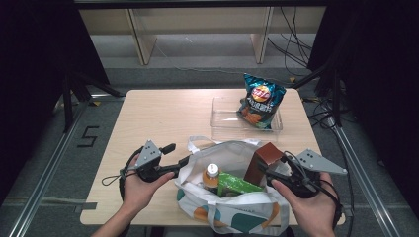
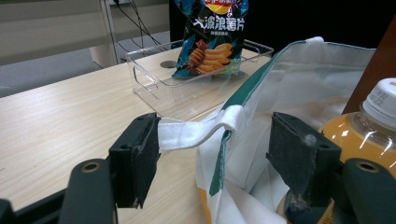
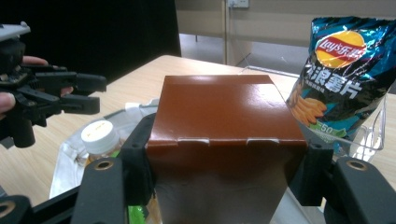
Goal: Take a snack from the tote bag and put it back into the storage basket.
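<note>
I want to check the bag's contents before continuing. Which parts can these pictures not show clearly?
- Brown box: its lower part, high view, behind the tote bag wall.
- Juice bottle: its label, left gripper view, cut off at the right edge.
- Green packet: print too small, high view.
- Chip bag: its top, left gripper view, cut off at the upper edge.

left hand (image 1: 141,190): comes in from bottom edge, palm under the tool, fingers curled round its body
left gripper (image 1: 179,154): points right and slightly forward, jaws apart, nothing pinched between the pads (image 2: 140,156)
right hand (image 1: 309,205): comes in from bottom right, wrapped round the tool from below
right gripper (image 1: 264,170): points left, jaws pressed in from both sides, gripping
forearms: both low, near the table's front edge, well apart
</note>
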Motion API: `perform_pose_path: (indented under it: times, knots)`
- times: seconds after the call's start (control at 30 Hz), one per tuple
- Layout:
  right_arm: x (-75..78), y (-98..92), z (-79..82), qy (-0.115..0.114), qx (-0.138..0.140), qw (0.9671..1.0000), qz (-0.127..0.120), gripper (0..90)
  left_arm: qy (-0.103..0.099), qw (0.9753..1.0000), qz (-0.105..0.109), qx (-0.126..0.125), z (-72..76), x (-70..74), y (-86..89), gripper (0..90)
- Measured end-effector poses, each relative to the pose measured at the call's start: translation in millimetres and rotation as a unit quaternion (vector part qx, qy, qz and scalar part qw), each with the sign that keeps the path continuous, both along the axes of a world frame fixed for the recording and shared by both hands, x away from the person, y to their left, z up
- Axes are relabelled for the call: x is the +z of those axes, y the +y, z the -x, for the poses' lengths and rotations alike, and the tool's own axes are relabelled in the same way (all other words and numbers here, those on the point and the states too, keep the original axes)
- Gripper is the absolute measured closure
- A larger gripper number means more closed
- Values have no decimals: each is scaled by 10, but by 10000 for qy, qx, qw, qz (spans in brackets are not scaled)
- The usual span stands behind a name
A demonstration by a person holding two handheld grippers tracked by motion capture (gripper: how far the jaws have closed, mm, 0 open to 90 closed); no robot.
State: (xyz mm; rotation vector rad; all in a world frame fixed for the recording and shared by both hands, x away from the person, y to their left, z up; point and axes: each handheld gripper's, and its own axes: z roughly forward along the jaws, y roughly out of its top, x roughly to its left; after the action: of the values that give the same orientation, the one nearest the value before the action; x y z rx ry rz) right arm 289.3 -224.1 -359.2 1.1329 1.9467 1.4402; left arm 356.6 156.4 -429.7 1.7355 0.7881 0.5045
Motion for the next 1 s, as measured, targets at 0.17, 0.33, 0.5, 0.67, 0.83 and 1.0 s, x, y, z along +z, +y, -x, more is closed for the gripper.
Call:
perform_pose_path:
  times: [0.17, 0.33, 0.5, 0.67, 0.83, 1.0]
  knots:
    - [72, -13, -1, 24, -95, 9999, -56, 392, 4, 10000, -9, 0, 0, -1, 0, 331]
    - [165, -43, -22, -95, -113, 9999, -78, 393, 1, 10000, 1, 2, -2, -2, 0, 332]
    - [225, -68, -40, -210, -124, 9997, -5, 393, -3, 10000, -16, -4, 0, -1, -4, 332]
    - [264, -72, -49, -206, -105, 9997, -127, 393, -1, 10000, -13, 1, -1, -1, -3, 332]
    - [312, -88, -52, -246, -140, 9994, -194, 393, -6, 10000, -6, 1, -2, 1, -2, 332]
    - [379, -97, -55, -288, -207, 9990, -271, 393, -10, 10000, -8, 1, 0, 3, -1, 332]
